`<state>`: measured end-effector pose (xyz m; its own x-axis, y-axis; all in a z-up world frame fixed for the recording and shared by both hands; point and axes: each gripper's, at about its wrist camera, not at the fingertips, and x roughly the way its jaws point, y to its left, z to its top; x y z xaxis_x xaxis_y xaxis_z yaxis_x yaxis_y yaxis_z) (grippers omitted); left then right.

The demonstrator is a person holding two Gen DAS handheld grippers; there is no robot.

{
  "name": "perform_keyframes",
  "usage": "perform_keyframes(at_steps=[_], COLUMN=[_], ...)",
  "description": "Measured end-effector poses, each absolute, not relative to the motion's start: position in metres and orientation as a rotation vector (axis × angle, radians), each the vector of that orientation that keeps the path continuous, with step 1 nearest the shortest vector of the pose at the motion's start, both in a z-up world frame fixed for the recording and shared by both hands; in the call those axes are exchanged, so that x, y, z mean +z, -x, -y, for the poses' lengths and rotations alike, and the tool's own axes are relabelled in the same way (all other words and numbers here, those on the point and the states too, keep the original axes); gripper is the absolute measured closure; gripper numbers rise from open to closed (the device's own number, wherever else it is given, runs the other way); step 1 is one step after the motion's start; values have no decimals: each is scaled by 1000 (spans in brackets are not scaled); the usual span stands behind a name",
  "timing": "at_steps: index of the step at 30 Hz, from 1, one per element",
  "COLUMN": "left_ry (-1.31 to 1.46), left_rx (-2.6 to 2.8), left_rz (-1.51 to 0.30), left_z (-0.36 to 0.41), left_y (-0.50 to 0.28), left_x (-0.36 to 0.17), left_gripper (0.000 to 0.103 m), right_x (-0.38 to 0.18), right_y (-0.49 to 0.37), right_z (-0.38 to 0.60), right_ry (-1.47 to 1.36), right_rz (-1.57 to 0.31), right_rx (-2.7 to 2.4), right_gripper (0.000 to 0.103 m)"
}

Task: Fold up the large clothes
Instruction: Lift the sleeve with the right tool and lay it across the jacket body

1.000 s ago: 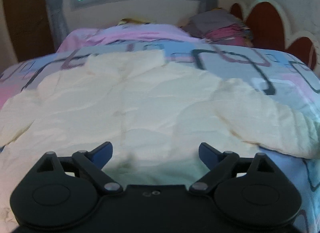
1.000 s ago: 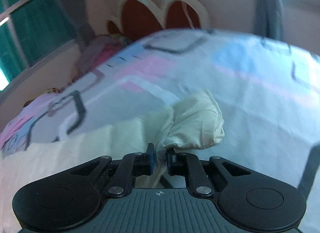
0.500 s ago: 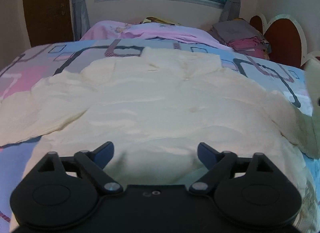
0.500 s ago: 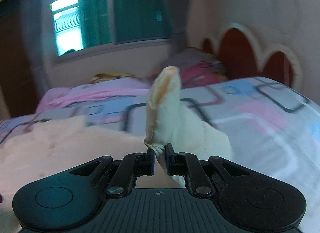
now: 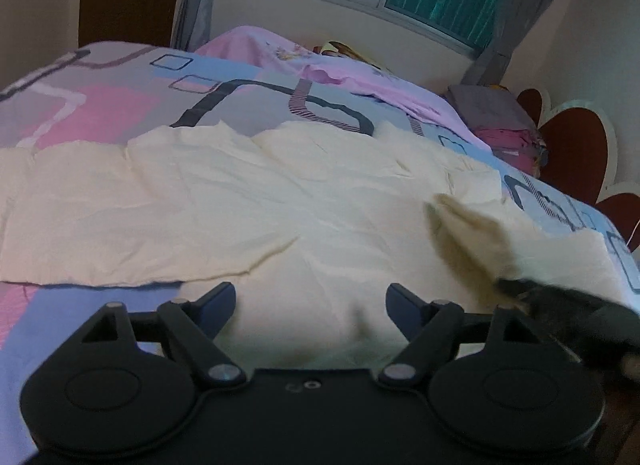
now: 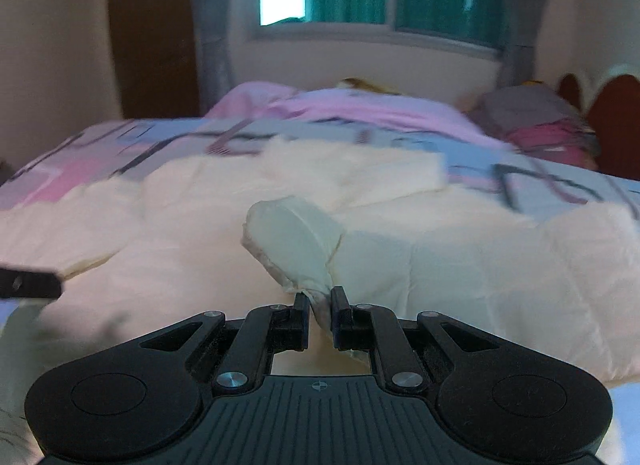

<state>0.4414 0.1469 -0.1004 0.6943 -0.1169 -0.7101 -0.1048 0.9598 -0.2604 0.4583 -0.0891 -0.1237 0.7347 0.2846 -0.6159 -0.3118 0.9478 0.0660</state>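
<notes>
- The right gripper [image 6: 321,307] is pinching the cuff of a cream sleeve [image 6: 294,241], its jaws clamped on the cloth.
- The left gripper [image 5: 310,303] is hovering with nothing between its fingers; its jaws have just been narrowing yet are standing apart.
- The cream garment [image 5: 224,201] is lying spread across the patterned bedspread [image 5: 100,105].
- Folded clothes [image 5: 500,121] are sitting by the headboard [image 5: 576,149].
</notes>
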Motion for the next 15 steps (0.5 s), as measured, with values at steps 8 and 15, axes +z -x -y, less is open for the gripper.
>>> perform_keyframes(at_steps=[8,15], left_ry=[319,353], left_rx=[-48,-163], left_rz=[-836,-866], left_z=[-163,-134], left_y=[-449,-481], left_x=[-111,-131], left_gripper=[20,20], right_x=[-141,-126], right_y=[-450,-427], right_z=[24,114], right_ry=[214,103], right_rz=[-683,-661], right_rx=[391,286], right_gripper=[44,42])
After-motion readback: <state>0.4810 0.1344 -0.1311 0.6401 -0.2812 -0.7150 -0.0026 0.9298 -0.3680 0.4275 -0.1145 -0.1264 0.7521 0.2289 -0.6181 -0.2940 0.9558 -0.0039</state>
